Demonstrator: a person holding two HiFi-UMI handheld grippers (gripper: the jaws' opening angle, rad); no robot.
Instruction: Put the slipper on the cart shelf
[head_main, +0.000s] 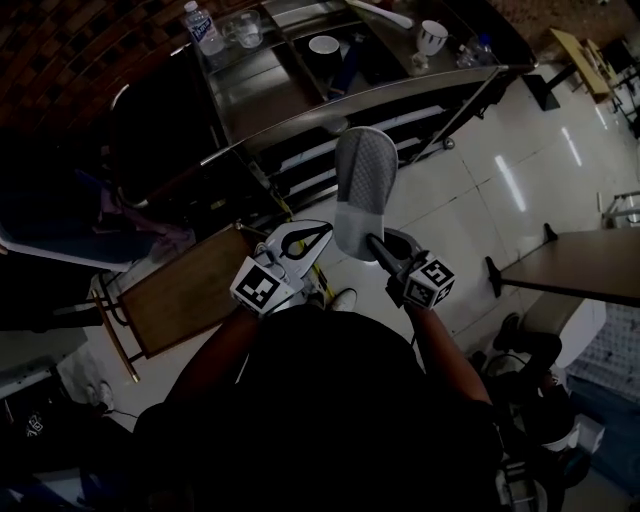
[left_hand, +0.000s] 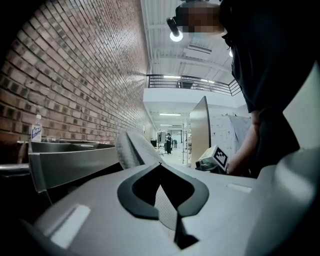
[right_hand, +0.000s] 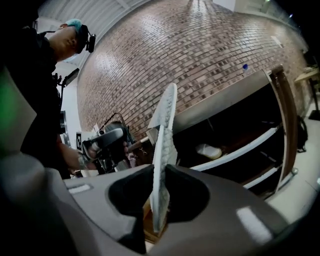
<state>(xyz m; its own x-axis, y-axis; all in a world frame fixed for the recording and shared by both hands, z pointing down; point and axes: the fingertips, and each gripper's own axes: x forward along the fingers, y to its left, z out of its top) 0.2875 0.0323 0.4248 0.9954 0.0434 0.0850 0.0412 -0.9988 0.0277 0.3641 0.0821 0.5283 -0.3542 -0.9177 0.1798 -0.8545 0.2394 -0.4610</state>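
Note:
A grey-white slipper (head_main: 362, 190) stands edge-on with its textured sole showing, and my right gripper (head_main: 372, 240) is shut on its heel end. In the right gripper view the slipper (right_hand: 162, 140) rises thin between the jaws of the right gripper (right_hand: 161, 172), in front of the steel cart (right_hand: 225, 100). A second pale slipper (right_hand: 210, 150) lies on a lower cart shelf. My left gripper (head_main: 322, 235) is close beside the slipper on the left. In its own view the left gripper (left_hand: 160, 165) has its tips together with nothing held, and the slipper (left_hand: 135, 147) is just beyond.
The cart top (head_main: 260, 90) carries a water bottle (head_main: 203, 28), a bowl (head_main: 323, 44) and a white cup (head_main: 432, 37). A brown wooden board on a frame (head_main: 190, 285) stands at the left. A table (head_main: 580, 265) is at the right on the tiled floor.

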